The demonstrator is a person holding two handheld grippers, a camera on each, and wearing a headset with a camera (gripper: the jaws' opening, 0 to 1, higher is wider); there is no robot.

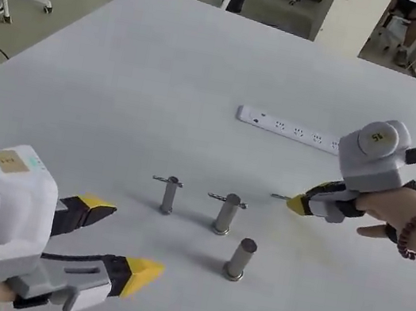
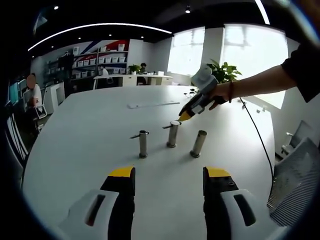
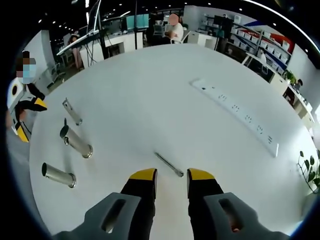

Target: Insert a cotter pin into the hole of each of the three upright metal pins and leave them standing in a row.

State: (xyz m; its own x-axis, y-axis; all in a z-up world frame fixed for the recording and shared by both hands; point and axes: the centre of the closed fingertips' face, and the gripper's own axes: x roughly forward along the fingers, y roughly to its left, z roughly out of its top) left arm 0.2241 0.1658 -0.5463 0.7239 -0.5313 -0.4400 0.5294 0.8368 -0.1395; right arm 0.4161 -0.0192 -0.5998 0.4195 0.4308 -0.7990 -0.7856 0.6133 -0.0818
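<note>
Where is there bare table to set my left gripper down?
Free: the wide stretch between the power strip and the metal pins, and the table left of the pins out to its edge. Crowded: the pin row and the loose cotter pin at the right gripper tips.

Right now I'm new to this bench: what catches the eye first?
On the table stand three metal posts: the left post and middle post carry cotter pins, the nearest post is bare. Another cotter pin shows at the tip of the right hand-held gripper; a power strip lies beyond.
</note>
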